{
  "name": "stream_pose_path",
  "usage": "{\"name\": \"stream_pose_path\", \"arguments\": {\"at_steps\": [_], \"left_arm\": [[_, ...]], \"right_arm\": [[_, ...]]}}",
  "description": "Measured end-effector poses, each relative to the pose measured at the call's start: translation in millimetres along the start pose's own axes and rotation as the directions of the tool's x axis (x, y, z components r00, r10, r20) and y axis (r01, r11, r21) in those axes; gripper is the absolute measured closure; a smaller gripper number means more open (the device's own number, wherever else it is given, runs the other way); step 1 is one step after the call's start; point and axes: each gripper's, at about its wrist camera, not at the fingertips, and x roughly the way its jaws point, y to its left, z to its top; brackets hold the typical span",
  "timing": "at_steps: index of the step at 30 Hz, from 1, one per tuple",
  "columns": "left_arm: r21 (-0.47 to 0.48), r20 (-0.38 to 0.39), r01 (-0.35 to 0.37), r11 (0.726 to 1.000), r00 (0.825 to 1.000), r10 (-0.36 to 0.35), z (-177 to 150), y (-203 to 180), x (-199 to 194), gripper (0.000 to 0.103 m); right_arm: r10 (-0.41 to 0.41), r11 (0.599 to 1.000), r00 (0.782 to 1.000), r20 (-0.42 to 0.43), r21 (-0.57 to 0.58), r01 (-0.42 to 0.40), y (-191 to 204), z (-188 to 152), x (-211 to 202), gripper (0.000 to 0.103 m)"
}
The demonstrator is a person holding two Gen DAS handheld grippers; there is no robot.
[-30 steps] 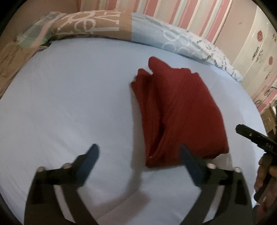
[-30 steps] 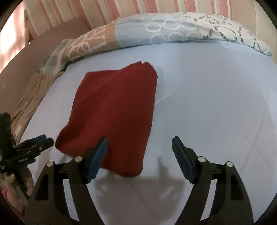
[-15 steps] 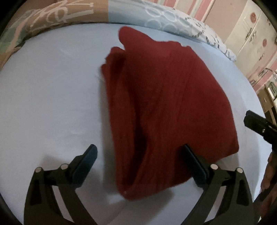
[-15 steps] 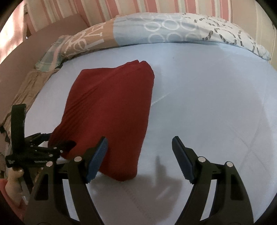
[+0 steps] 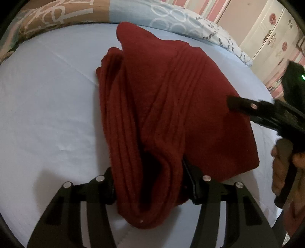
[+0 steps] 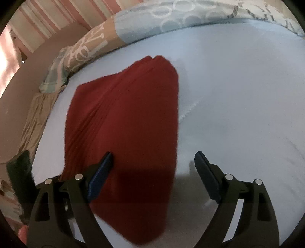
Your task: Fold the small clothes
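Note:
A folded dark red knit garment [image 5: 171,106] lies on the pale blue bed sheet [image 5: 47,106]. My left gripper [image 5: 150,181] is shut on the garment's thick near-left folded edge, which bulges between its jaws. In the right wrist view the same garment [image 6: 124,118] fills the centre-left. My right gripper [image 6: 152,167] is open and hovers over the garment's near right corner; its left finger [image 6: 101,169] is above the cloth and its right finger [image 6: 207,175] is above the sheet. The right gripper also shows at the right edge of the left wrist view [image 5: 266,114].
Patterned pillows [image 5: 133,13] line the far edge of the bed. A tan blanket [image 6: 32,122] hangs at the bed's left side. A wardrobe [image 5: 272,34] stands beyond the bed on the right. Bare sheet [image 6: 238,95] lies right of the garment.
My left gripper moved forward onto the garment and closed on its near folded edge. My right gripper moved in over the garment's near right corner and stayed open.

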Motion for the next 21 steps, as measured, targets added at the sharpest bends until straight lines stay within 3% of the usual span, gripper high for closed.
{"name": "stream_pose_path", "arguments": {"at_steps": [1, 2, 6, 8, 10, 14, 17, 21], "left_arm": [[0.002, 0.001, -0.003, 1.0, 1.0, 0.003, 0.8, -1.5, 0.5, 0.048], [0.005, 0.004, -0.007, 1.0, 1.0, 0.007, 0.8, -2.0, 0.2, 0.048], [0.015, 0.017, -0.025, 1.0, 1.0, 0.025, 1.2, -5.0, 0.6, 0.052], [0.011, 0.024, -0.029, 1.0, 0.999, 0.029, 2.2, -6.0, 0.1, 0.059], [0.01, 0.031, -0.045, 0.999, 0.999, 0.045, 2.5, -9.0, -2.5, 0.064], [0.037, 0.073, -0.116, 0.993, 0.991, 0.114, 0.0, -21.8, -15.4, 0.073], [0.026, 0.112, -0.12, 0.992, 0.987, 0.117, -0.1, -37.9, -26.3, 0.074], [0.066, 0.171, -0.143, 0.988, 0.977, 0.13, 2.0, -86.4, -37.3, 0.075]], "right_arm": [[0.009, 1.0, 1.0, -0.005, -0.01, -0.009, 1.5, 1.8, 3.6, 0.017], [0.016, 0.999, 1.0, -0.013, -0.036, -0.017, 5.2, 3.4, 7.4, 0.027], [-0.024, 0.996, 0.999, -0.021, -0.091, 0.022, 14.7, 4.4, 11.1, 0.037], [-0.039, 0.99, 0.999, -0.002, -0.134, 0.039, 19.8, 3.3, 6.8, 0.05], [-0.058, 0.981, 0.998, 0.024, -0.185, 0.061, 27.0, 0.4, 2.1, 0.055], [-0.064, 0.964, 0.993, 0.095, -0.25, 0.086, 35.1, -3.6, -13.2, 0.059], [-0.064, 0.955, 0.985, 0.16, -0.275, 0.107, 33.5, 0.5, -30.7, 0.06], [-0.098, 0.936, 0.968, 0.229, -0.31, 0.168, 11.4, 7.4, -71.4, 0.06]]}}
